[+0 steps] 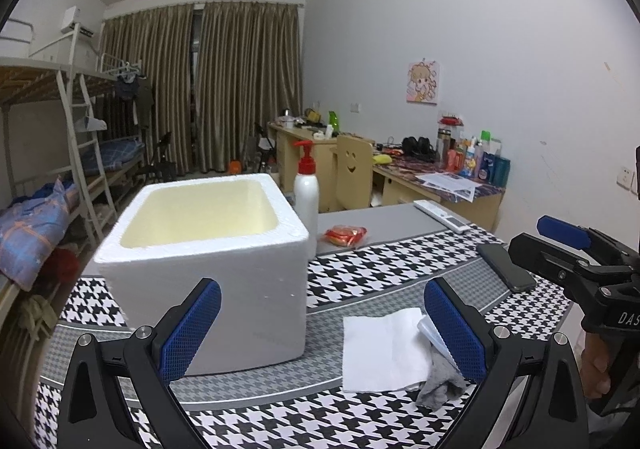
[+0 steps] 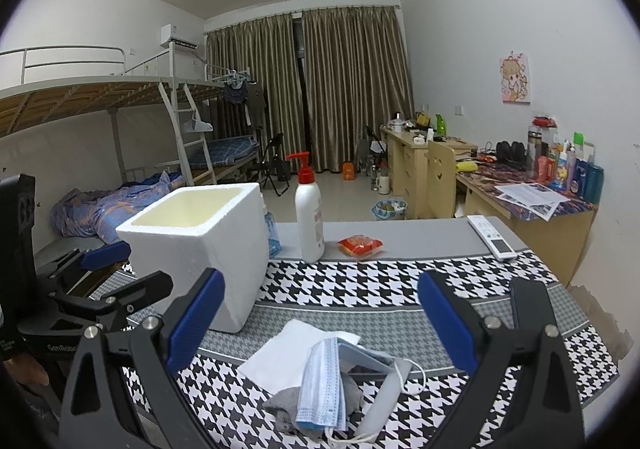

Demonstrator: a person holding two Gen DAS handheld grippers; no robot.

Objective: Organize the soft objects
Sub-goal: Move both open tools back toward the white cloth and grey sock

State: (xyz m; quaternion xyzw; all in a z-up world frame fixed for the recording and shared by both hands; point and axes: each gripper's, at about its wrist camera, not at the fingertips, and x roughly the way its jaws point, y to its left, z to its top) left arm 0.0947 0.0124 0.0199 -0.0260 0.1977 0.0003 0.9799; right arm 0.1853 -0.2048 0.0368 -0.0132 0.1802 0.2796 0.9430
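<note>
Both grippers hold nothing, left gripper (image 1: 322, 325) and right gripper (image 2: 320, 319) each with jaws wide apart. Nearest on the houndstooth cloth (image 2: 360, 285) lies one pile: two blue face masks (image 2: 324, 381), clear only from the right wrist, over one grey cloth (image 2: 280, 405) and one white tissue (image 1: 380, 349). Beyond stand one empty foam box (image 1: 208, 249), one pump bottle (image 2: 309, 217), one red packet (image 2: 359, 245); one phone (image 1: 506, 267) shows only from the left

Grey cloth (image 2: 288, 405) mostly buried under face mask (image 2: 322, 385). Tissue (image 1: 382, 353) right edge hidden behind left gripper (image 1: 322, 333) finger. Blue item (image 2: 273, 235) behind foam box (image 2: 200, 249) unidentifiable. Bottle (image 2: 309, 213) label unreadable.
</note>
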